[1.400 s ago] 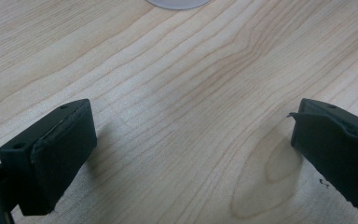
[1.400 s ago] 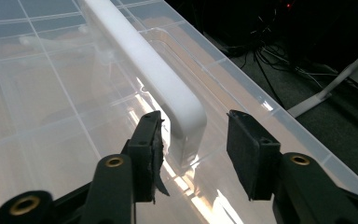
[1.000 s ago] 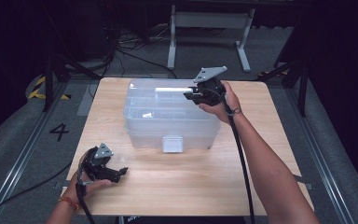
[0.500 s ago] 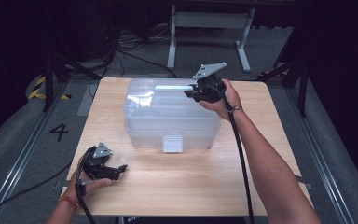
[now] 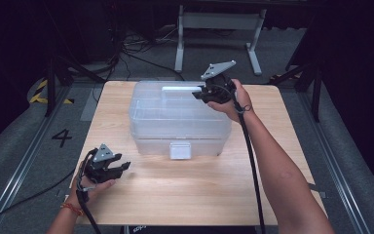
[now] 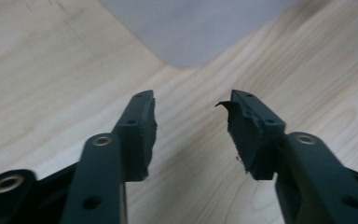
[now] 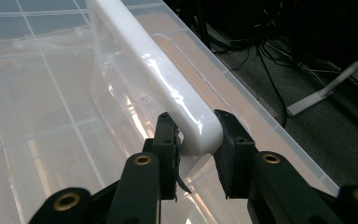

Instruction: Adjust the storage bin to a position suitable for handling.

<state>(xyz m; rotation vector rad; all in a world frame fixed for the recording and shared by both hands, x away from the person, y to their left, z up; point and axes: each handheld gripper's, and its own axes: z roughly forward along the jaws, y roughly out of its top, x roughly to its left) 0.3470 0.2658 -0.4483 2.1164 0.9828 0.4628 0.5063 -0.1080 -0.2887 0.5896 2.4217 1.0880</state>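
A lab or recording studio, not a home. A bare wooden bench (image 5: 195, 195) stands alone on grey carpeted floor (image 5: 24, 161) with a black "4" (image 5: 61, 138) marked at 9 o'clock. Metal floor rails (image 5: 343, 170) run along both sides. At 12 o'clock, loose black cables (image 5: 136, 53) trail past a grey metal stand (image 5: 219, 29); yellow-black hazard tape (image 5: 41, 92) lies at 10 o'clock. Darkness surrounds everything.
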